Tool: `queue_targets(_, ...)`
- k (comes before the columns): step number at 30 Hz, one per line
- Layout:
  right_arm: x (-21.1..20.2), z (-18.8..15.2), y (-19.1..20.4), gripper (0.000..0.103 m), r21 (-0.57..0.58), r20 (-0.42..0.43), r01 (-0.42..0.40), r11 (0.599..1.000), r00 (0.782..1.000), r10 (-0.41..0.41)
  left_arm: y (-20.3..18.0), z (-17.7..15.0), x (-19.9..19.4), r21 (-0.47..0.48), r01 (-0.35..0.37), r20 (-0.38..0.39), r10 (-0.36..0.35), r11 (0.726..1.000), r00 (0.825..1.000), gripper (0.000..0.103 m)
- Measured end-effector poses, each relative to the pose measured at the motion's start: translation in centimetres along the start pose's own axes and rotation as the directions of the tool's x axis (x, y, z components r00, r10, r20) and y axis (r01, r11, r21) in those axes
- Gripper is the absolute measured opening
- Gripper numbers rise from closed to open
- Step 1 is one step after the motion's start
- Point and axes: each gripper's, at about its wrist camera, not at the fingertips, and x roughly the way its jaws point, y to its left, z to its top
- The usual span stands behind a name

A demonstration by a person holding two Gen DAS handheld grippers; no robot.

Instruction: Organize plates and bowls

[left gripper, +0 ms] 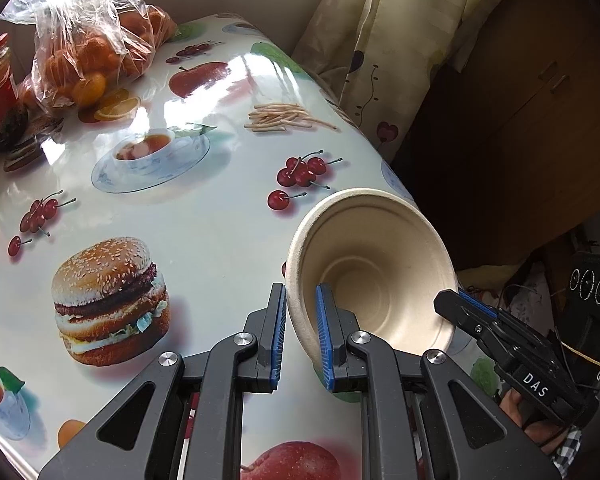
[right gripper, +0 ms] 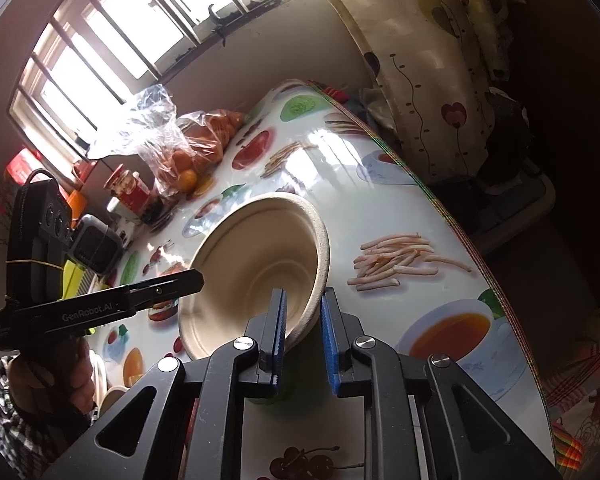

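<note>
We look first at the round table [left gripper: 220, 208], covered with a glossy white cloth printed with food pictures; it fills most of both views, and a clear plastic bag of oranges [left gripper: 88, 52] sits at its far left side. Near the right edge of the table is the task's thing, a beige paper-pulp bowl [left gripper: 374, 268], tilted up on its side so its opening faces toward us, and it seems to be lifted off the cloth, though we cannot tell this for sure.

Both tools hold this bowl. The left gripper [left gripper: 302, 336] is closed narrow on the left part of the rim, one blue pad outside and one inside the wall. The right gripper [right gripper: 304, 334] bites the opposite part of the rim in the same way; its jaws are drawn in close on the wall.

We judge that the step in hand is carrying one bowl with two grips. The next move calls for one gripper to let go, or for both to travel together, so that the soft rim does not bend
</note>
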Motion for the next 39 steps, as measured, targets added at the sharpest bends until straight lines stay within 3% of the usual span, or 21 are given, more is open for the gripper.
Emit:
queue_targets(17, -0.9, 0.5, 0.0, 0.01, 0.027, 0.017, -0.017, 0.999, 1.0, 0.017, -0.4, -0.2, -0.6, 0.001, -0.013, 0.006, 0.013, 1.0, 1.0, 0.015)
queue_targets(39, -6.2, -2.6, 3.2, 0.01, 0.031, 0.047, -0.072, 0.997, 0.996, 0.07, -0.6, -4.2, -6.7, -0.024, 0.064, 0.077, -0.062, 0.998, 0.995, 0.015)
